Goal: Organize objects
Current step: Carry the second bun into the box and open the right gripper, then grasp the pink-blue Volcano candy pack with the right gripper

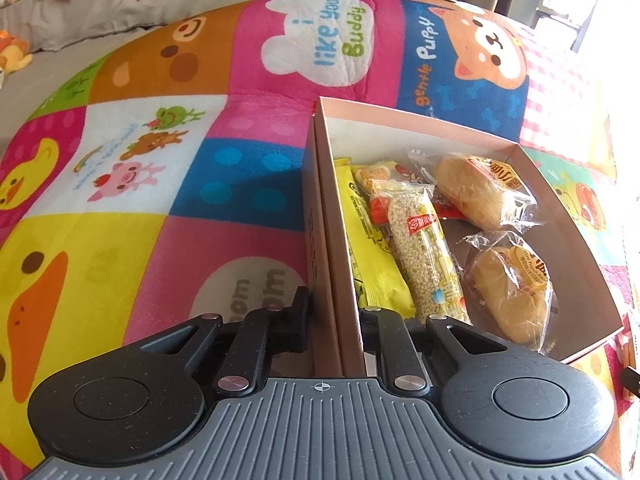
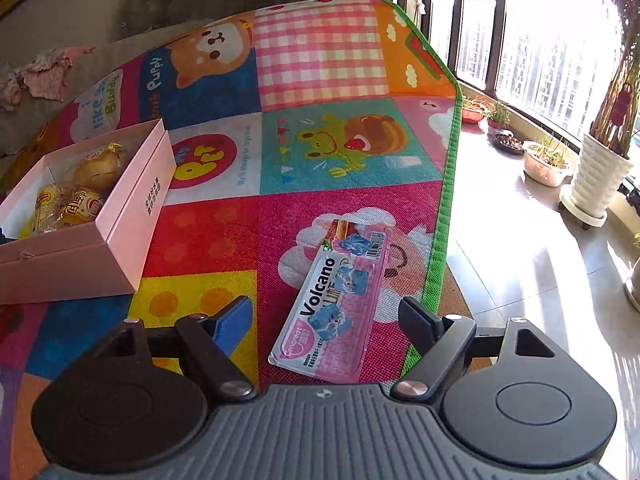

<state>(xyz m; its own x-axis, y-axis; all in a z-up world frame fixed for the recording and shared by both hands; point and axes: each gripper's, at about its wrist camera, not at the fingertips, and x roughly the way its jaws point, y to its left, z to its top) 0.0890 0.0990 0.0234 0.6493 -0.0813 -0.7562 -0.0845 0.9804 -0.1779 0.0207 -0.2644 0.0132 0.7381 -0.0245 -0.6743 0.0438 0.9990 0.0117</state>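
A pink box (image 1: pixel 326 216) lies on the colourful play mat (image 1: pixel 160 128). It holds several wrapped snacks: a yellow packet (image 1: pixel 372 264), a grain bar (image 1: pixel 424 256) and two wrapped buns (image 1: pixel 484 196). My left gripper (image 1: pixel 334 320) is shut on the box's near left wall, one finger outside, one inside. In the right wrist view the box (image 2: pixel 120 216) sits at the left. A pink "Volcano" snack packet (image 2: pixel 336 304) lies flat on the mat. My right gripper (image 2: pixel 328 320) is open, its fingers either side of the packet's near end, just above it.
The mat's green edge (image 2: pixel 444 208) runs along a tiled floor with potted plants (image 2: pixel 600 168) by the window at the right. A grey sofa (image 1: pixel 120 20) with clothes lies beyond the mat's far left edge.
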